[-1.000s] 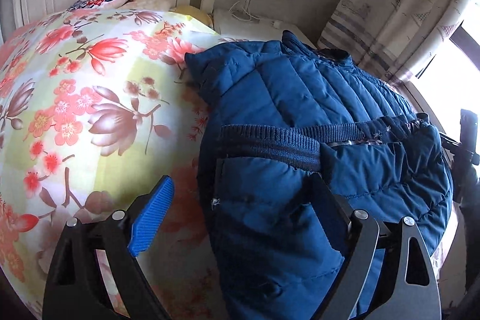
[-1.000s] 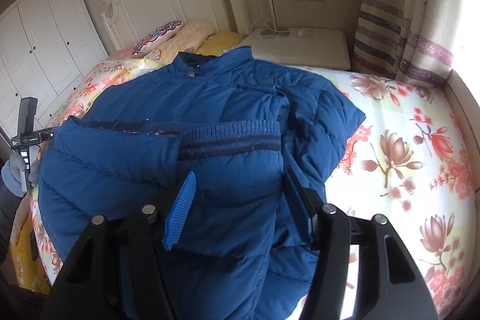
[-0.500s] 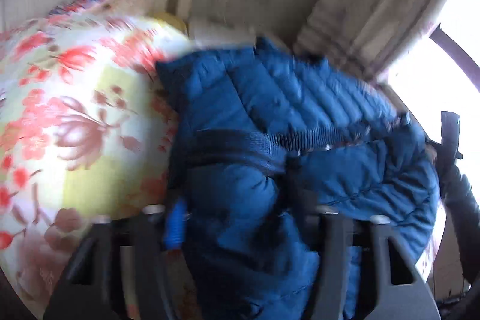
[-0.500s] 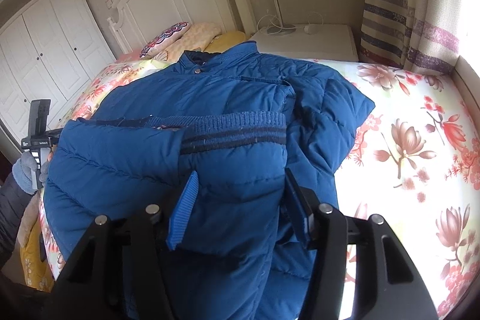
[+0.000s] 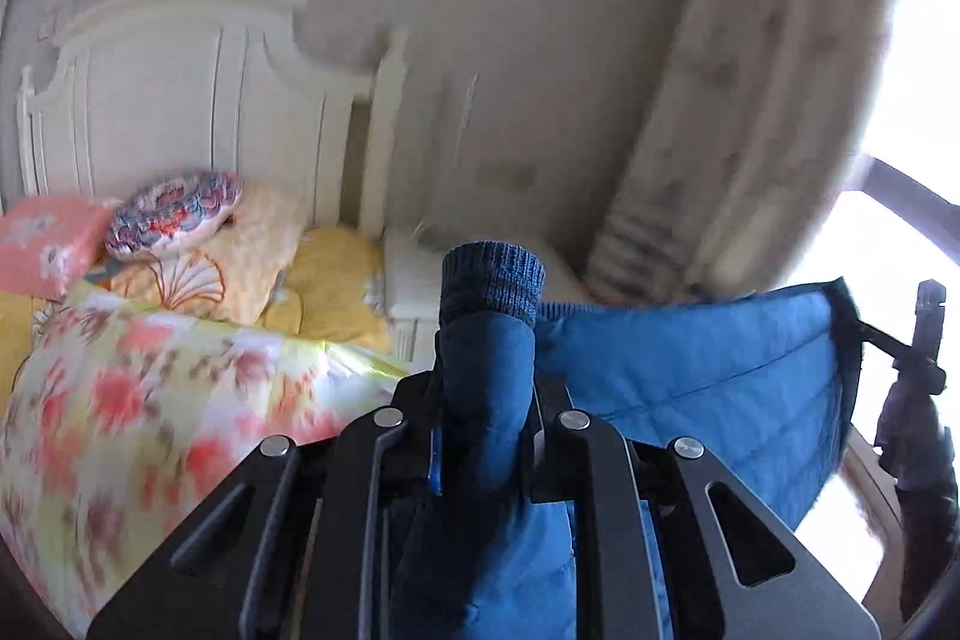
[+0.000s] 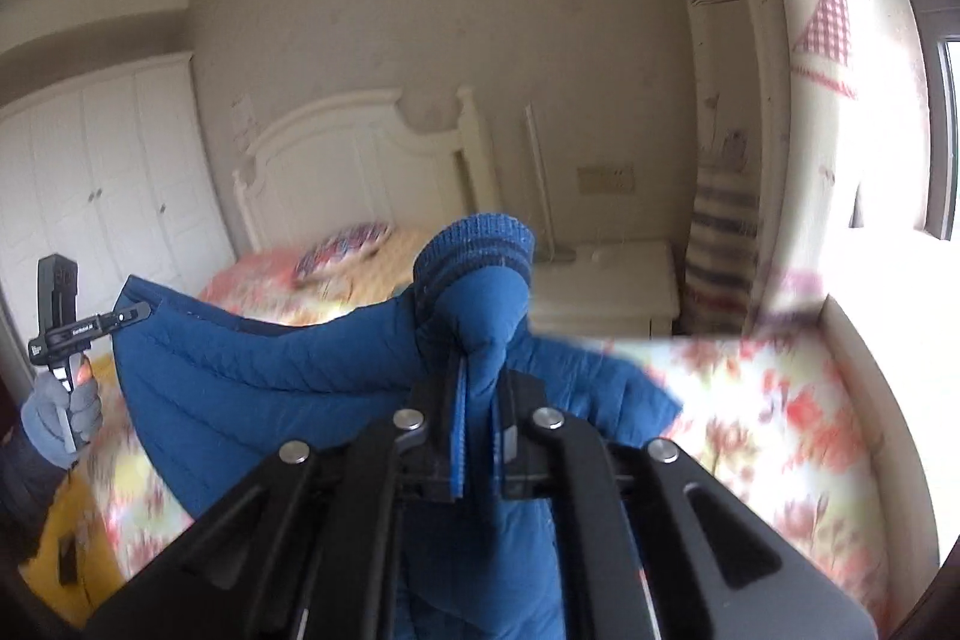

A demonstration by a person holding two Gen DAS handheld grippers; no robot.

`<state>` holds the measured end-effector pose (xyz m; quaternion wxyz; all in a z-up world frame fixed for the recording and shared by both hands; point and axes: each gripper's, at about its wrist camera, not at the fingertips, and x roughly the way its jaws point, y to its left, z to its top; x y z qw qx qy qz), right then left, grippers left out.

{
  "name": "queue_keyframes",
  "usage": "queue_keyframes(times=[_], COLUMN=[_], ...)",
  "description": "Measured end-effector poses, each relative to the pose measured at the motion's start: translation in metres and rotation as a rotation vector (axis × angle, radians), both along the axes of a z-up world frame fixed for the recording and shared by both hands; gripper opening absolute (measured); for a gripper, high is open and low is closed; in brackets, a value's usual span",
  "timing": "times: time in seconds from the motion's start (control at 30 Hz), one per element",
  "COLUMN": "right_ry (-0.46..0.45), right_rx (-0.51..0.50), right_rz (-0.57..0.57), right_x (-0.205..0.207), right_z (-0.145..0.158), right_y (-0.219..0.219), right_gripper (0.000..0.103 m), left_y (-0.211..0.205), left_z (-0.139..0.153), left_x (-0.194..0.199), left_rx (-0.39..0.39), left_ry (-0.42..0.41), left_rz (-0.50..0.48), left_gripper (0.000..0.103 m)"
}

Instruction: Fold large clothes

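A blue quilted jacket (image 5: 690, 370) hangs stretched in the air above the bed. My left gripper (image 5: 486, 436) is shut on its bunched fabric just below a ribbed knit band (image 5: 492, 283). My right gripper (image 6: 480, 418) is shut on the jacket's other side (image 6: 240, 376), with a striped ribbed band (image 6: 480, 250) sticking up past the fingers. Each gripper shows small at the edge of the other's view: the right one in the left wrist view (image 5: 918, 340), the left one in the right wrist view (image 6: 78, 328).
The bed has a floral cover (image 5: 150, 388) with pillows (image 5: 174, 214) at the white headboard (image 5: 180, 100). A white nightstand (image 6: 606, 286) stands beside it, a curtain (image 6: 726, 250) and window to the right, white wardrobes (image 6: 90, 178) to the left.
Both grippers have shut on the jacket and lifted it off the bed. Both views have tipped up toward the headboard and wall.
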<state>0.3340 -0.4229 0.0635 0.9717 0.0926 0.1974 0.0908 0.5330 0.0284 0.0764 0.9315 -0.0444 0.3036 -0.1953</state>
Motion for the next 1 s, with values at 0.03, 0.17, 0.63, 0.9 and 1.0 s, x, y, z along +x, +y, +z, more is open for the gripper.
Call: queue_keyframes(times=[0.03,0.17,0.63,0.9,1.0], right_ry=[0.008,0.220,0.542,0.516,0.524], right_rx=[0.003,0.052,0.273,0.381,0.393], right_rz=[-0.026,-0.145,-0.211,-0.030,-0.035], right_x=[0.022,0.163,0.257,0.220,0.181], right_z=[0.007,-0.009,-0.194,-0.159,-0.152], right_y=[-0.007,-0.045,-0.080,-0.102,-0.120], right_gripper=[0.006,0.006,0.033,0.086,0.088], left_y=[-0.010,-0.047,-0.008,0.057,0.078], left_z=[-0.007,-0.090,-0.196,-0.150,-0.181], left_x=[0.033,0.133,0.153,0.059,0.039], left_rx=[0.034,0.179,-0.014,-0.127,-0.163], left_ry=[0.044,0.224,0.386,0.387,0.495], left_rz=[0.017,0.087,0.227,0.115,0.113], left_gripper=[0.016,0.017,0.072,0.090,0.090])
